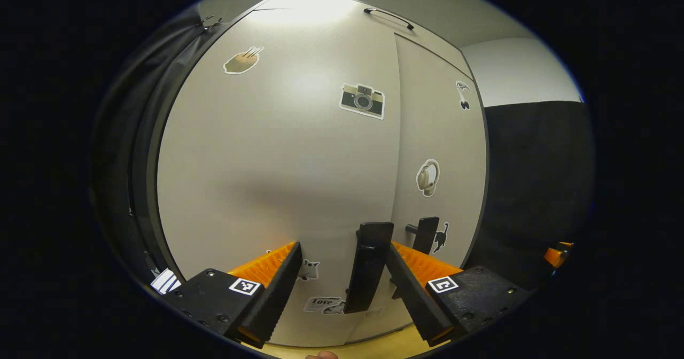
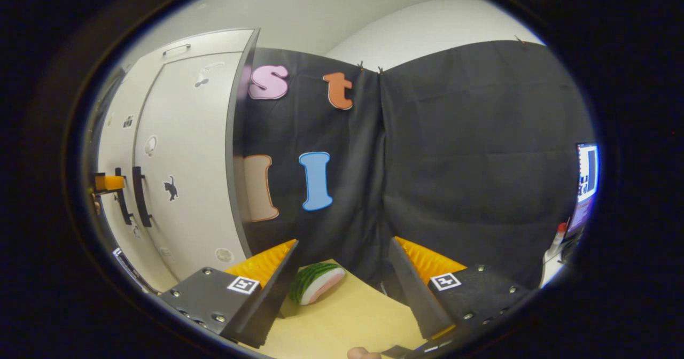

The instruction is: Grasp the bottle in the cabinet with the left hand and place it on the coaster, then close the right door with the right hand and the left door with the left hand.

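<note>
The left tool [image 1: 342, 287] is spread wide and empty, right up against the closed left door [image 1: 278, 161], whose black handle [image 1: 367, 268] stands between its fingers. The right tool [image 2: 342, 289] is also spread and empty over the counter [image 2: 342, 321], a watermelon slice [image 2: 316, 282] just ahead of it, and the right door [image 2: 187, 161] off to its left looks shut.

**One readable word on the cabinet**

The word "Love" stands on a small grey sticker [image 1: 324, 303] low on the pale grey left cabinet door [image 1: 278, 150], in the left gripper view. The square black-and-white marker tags [image 1: 245, 286] on the claw fingers carry coded patterns, not readable text.
</note>
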`<state>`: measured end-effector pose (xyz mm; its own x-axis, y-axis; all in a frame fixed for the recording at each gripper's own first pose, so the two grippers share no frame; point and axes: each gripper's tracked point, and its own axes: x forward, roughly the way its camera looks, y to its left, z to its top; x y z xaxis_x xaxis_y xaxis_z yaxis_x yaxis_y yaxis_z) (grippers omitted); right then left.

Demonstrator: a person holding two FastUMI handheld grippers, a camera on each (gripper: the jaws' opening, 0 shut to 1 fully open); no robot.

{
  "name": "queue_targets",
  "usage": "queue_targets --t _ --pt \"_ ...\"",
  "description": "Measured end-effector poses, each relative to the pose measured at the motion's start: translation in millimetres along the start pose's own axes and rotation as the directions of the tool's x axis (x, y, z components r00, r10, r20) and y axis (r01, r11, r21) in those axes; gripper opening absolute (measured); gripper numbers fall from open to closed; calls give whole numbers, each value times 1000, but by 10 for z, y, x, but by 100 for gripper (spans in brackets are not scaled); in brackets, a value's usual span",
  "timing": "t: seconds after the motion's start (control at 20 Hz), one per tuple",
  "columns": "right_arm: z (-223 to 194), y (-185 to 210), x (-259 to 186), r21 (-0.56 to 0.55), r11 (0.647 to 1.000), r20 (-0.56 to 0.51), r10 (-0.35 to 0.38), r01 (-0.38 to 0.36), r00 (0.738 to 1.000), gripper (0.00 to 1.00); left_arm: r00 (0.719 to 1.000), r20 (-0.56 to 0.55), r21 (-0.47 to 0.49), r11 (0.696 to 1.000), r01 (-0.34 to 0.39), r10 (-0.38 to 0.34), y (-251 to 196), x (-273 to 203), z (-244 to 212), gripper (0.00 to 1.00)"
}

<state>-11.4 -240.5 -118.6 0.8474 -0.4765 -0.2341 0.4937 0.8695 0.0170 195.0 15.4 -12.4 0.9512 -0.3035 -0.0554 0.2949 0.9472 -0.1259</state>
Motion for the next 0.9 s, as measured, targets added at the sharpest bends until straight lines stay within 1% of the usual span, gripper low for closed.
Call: queue_targets --t 0.25,0.45,0.5,0.6,0.65,0.7,0.75,0.8,0.9 --pt "-38 3 25 7 1000 -10 2 -2 1000 100 1000 1 5 1000 -2 2 10 36 0 98" --pt "47 87 6 9 999 1 33 -33 999 100 1000 -2 5 1000 -11 11 9 35 0 98" --pt "91 150 -14 7 998 5 56 -56 998 100 1000 -9 3 1000 -21 21 3 11 4 100" --pt "291 340 -79 -4 993 34 115 -115 993 100 998 6 13 998 -61 60 -2 -120 118 100" --pt "456 438 -119 -15 989 63 149 -148 987 100 997 7 21 997 -81 80 -23 -214 197 99" --pt "639 524 -167 -27 983 93 181 -180 979 100 995 -6 34 994 -100 100 -69 -349 252 96" --pt "807 614 -192 -38 977 120 213 -209 970 100 992 -24 50 991 -125 126 -102 -473 301 96" --pt "946 700 -223 -45 970 148 243 -239 959 100 991 -16 58 989 -135 136 -180 -581 388 96" --pt "1188 838 -250 -44 956 190 294 -291 937 100 993 9 45 992 -114 114 -445 -754 527 96"
